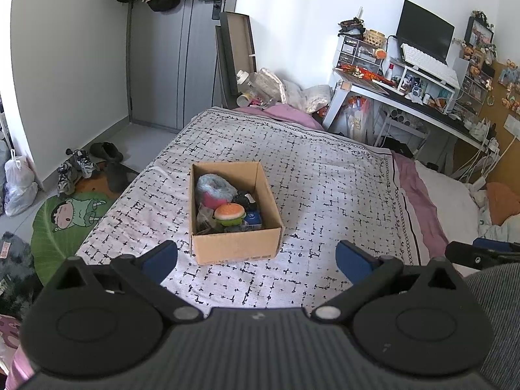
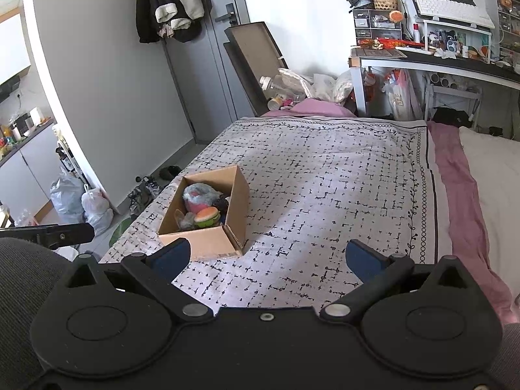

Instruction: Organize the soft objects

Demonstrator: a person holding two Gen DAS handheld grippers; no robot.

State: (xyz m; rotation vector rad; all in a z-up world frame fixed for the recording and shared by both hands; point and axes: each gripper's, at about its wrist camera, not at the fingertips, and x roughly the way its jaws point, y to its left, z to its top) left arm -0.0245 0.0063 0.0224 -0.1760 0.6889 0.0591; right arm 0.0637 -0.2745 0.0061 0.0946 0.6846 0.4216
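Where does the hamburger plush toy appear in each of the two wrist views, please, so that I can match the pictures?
Left wrist view: the hamburger plush toy lies in the near part of the cardboard box, a little left of the picture's centre.
Right wrist view: the same toy lies in the box, left of centre and lower in the frame.
Shared landmark: the grey door behind the bed.
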